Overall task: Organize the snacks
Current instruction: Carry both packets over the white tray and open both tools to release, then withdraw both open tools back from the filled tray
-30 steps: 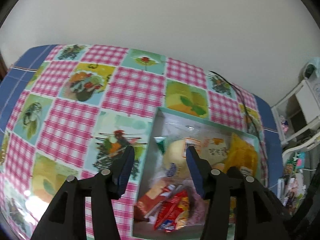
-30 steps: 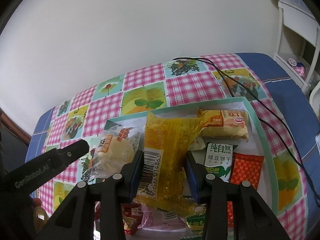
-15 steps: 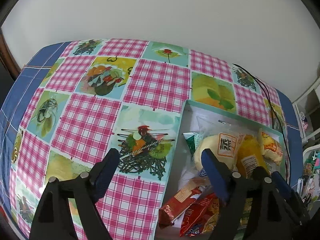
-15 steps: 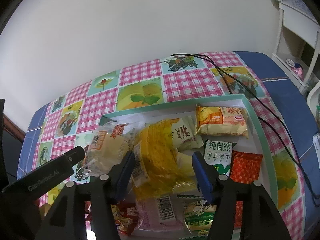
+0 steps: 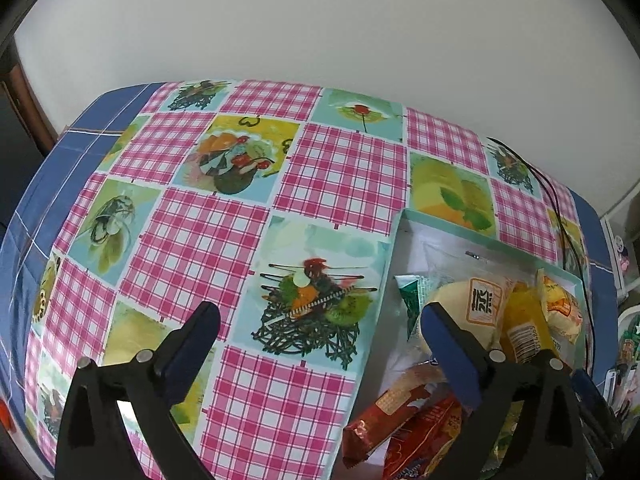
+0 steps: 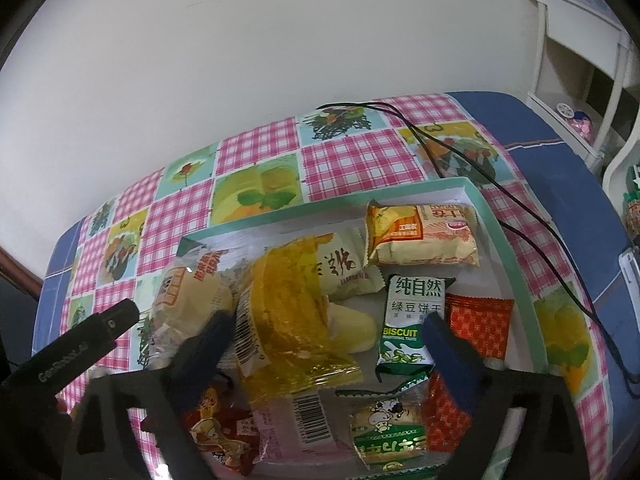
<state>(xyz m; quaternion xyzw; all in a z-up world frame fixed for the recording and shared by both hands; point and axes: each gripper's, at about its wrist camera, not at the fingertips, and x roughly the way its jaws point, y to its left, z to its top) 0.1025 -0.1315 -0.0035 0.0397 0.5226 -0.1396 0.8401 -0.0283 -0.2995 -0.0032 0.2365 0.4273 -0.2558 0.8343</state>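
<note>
Both tongs, left [image 5: 318, 326] and right [image 6: 326, 336], just opened wide, empty. Crinkly yellow plastic packet [image 6: 290, 320] lies loose atop heaped snacks in shallow green-rimmed white tray [image 6: 516, 264], near its left edge. Risk: it slides off when neighbours are nudged.

Plain white wall [image 5: 320, 20], checked fruit-print tablecloth [image 5: 240, 232], white shelf unit [image 6: 580, 40] at right
</note>
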